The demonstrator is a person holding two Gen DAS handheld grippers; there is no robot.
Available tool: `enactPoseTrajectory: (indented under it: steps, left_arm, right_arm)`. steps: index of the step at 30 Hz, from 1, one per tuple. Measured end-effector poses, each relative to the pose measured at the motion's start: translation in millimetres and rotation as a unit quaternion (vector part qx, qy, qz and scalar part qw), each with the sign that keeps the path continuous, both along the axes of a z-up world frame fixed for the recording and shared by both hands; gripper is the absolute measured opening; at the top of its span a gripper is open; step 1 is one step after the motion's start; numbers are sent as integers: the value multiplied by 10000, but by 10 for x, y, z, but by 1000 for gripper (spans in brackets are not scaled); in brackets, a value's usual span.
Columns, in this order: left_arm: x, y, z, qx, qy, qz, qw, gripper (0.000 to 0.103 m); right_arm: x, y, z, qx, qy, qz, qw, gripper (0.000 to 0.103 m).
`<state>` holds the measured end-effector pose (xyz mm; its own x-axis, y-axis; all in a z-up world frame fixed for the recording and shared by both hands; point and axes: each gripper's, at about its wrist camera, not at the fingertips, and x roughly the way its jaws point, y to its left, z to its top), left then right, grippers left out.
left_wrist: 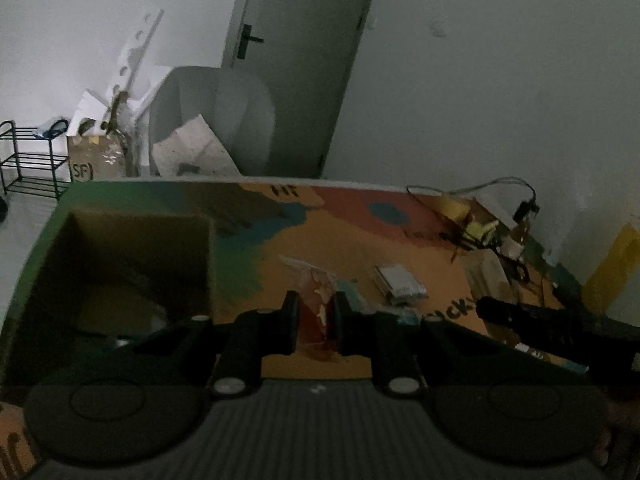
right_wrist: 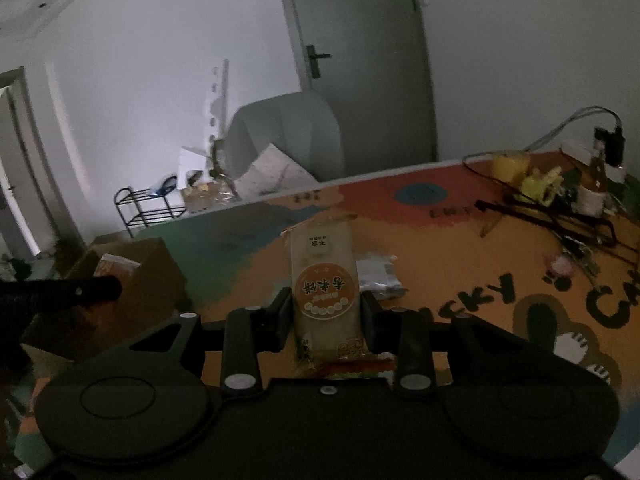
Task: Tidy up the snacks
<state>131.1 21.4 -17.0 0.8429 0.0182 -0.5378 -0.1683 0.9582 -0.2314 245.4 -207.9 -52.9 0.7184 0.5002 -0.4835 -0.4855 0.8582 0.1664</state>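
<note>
The left claw (left_wrist: 316,312) is clamping a small reddish snack packet (left_wrist: 318,300) above the colourful tabletop (left_wrist: 320,232), beside the open cardboard box (left_wrist: 120,272) at the left edge. The right claw (right_wrist: 326,312) is gripping a tall beige rice-cracker packet (right_wrist: 324,280) upright. A silver packet (left_wrist: 400,284) is lying flat near the tabletop's middle.

Cardboard box (left_wrist: 132,264) on the table's (left_wrist: 348,236) left, silver packet (left_wrist: 400,286) lying right of centre, cable clutter (left_wrist: 488,232) at far right, door (left_wrist: 296,60) behind.
</note>
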Motion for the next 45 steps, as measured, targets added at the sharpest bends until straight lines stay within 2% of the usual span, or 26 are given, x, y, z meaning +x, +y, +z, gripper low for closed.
enactPoseTrajectory:
  steps: [10, 18, 23, 34, 40, 45]
  left_arm:
    - [-260, 256, 200, 95, -177, 269, 9994, 17]
    - [-340, 533, 177, 119, -90, 572, 9982, 17]
    - [-333, 698, 113, 55, -5, 707, 9975, 17]
    - [-316, 1086, -146, -165, 316, 1015, 9942, 17]
    - [-367, 1247, -195, -203, 381, 1088, 9931, 19]
    - [-444, 1327, -115, -201, 217, 1082, 9937, 21]
  right_arm:
    - [-97, 67, 86, 259, -90, 127, 9995, 33]
    - [-51, 182, 23, 473, 8, 177, 9987, 33]
    - [-32, 318, 4, 434, 66, 252, 9987, 33]
    - [52, 874, -29, 223, 187, 681, 9973, 34]
    - [39, 1234, -22, 133, 190, 989, 9948, 34]
    - [-20, 1472, 33, 120, 160, 1239, 9921, 34]
